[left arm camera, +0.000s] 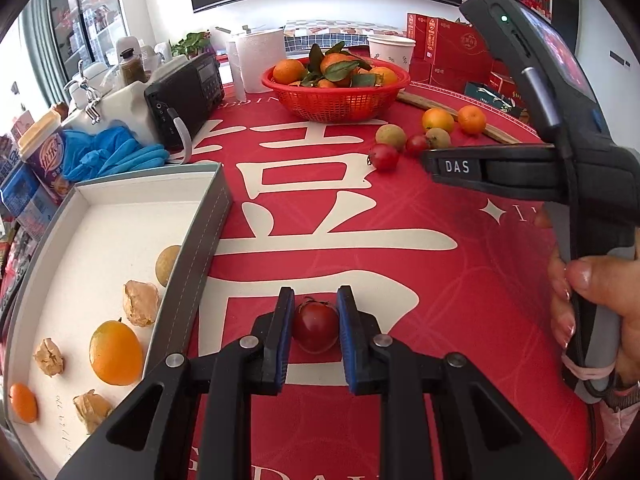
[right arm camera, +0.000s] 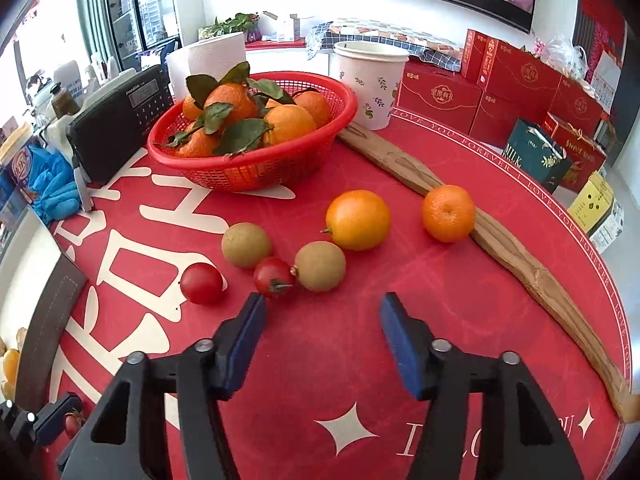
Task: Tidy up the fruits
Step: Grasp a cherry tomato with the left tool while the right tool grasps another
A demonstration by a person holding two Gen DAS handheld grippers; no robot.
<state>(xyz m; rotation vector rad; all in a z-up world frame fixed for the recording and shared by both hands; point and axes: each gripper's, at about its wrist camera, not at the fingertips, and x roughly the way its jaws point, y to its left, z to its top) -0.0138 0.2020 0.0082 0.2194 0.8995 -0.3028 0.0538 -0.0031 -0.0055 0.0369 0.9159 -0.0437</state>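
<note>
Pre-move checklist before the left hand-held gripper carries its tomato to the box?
1. Grip: left hand-held gripper is shut on the cherry tomato, pads on both sides: ok.
2. Tomato skin intact under the pads: cannot tell.
3. Drop space: white box has bare floor beyond the longan: ok.
4. Box wall lies between gripper and floor; clearance over it: cannot tell.
5. Right hand-held gripper is open with nothing between its pads, away from the box: ok.
6. Fruit waiting: two cherry tomatoes, among others, lie loose on the red tablecloth: ok.
</note>
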